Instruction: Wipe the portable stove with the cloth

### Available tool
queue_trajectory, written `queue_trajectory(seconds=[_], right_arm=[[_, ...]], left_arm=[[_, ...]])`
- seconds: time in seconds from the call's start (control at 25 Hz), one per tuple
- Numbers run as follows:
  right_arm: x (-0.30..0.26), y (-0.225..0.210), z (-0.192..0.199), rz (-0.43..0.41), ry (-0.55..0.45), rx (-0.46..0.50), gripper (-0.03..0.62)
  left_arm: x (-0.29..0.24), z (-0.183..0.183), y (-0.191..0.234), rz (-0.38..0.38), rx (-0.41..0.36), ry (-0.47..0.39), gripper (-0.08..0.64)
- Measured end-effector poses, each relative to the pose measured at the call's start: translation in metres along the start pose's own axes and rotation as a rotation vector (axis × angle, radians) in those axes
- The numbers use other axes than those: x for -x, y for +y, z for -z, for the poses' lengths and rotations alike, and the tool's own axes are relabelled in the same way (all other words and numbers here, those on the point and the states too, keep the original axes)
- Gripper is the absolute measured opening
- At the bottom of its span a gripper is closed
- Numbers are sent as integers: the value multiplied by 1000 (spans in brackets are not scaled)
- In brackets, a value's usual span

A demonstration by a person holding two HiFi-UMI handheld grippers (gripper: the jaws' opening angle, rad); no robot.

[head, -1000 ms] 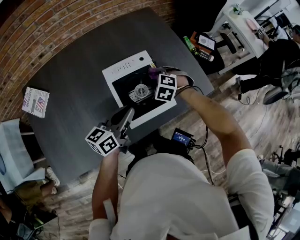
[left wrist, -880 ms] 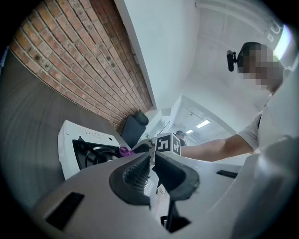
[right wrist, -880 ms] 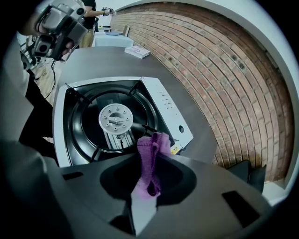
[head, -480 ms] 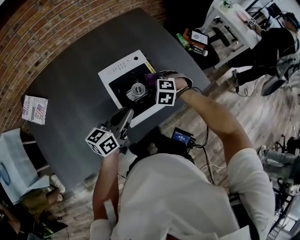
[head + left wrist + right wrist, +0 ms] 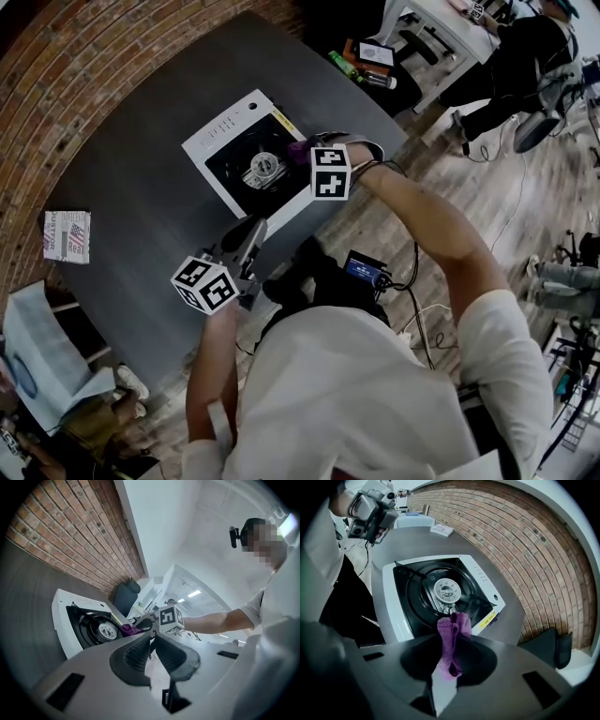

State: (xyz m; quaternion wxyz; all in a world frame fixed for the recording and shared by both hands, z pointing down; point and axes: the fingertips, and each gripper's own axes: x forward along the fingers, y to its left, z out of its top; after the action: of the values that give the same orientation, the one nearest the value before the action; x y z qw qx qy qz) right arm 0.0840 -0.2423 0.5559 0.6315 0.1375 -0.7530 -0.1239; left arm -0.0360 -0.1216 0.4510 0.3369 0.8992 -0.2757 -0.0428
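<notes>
Right tongs (image 5: pixel 306 156) clamped on a small purple fabric cloth (image 5: pixel 452 632). The cloth sits over the black top of the white portable gas stove (image 5: pixel 220 127), just beside the round silver burner (image 5: pixel 262 169). Can't tell whether it touches the surface. Left tongs (image 5: pixel 152 641) are pinched together with nothing between them, held over the near edge of the dark grey worktop (image 5: pixel 141 187), apart from the stove. The stove sits flat on the worktop.

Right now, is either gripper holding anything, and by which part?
The right gripper holds the cloth, jaws shut along a bunched fold, one end poking past the tips. The left gripper holds nothing, jaws together.
</notes>
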Motion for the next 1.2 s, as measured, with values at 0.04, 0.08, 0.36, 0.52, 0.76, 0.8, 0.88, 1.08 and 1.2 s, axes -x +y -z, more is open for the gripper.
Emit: queue_trajectory(seconds=[0.04,0.08,0.36,0.52,0.76,0.8,0.88,1.08,1.2], right_arm=[[2,1,1,-3,0,-12,87],[4,3,2,-4,1,-20,87],[15,11,11,-20,-34,-51,86],[24,19,20,-74,-70,-31,87],[41,15,37,-132,-143,-21,87],[44,11,40,-132,-164,-34,87],[49,0,47,-126,-210,-75,87],[40,-30,67,-80,-302,-180,87],[25,-53,77,-55,-358,-269,87]], left_arm=[[2,2,-1,3,-1,2,41],[3,3,-1,6,-1,5,41],[-1,10,-10,3,-12,25,41],[-12,5,-15,-14,-17,22,41],[-34,2,-12,-58,-6,33,41],[-40,2,-12,-64,-7,38,41],[-50,1,-11,-79,-9,48,41],[-75,1,-3,-146,-5,75,41],[-93,1,1,-185,-1,92,41]])
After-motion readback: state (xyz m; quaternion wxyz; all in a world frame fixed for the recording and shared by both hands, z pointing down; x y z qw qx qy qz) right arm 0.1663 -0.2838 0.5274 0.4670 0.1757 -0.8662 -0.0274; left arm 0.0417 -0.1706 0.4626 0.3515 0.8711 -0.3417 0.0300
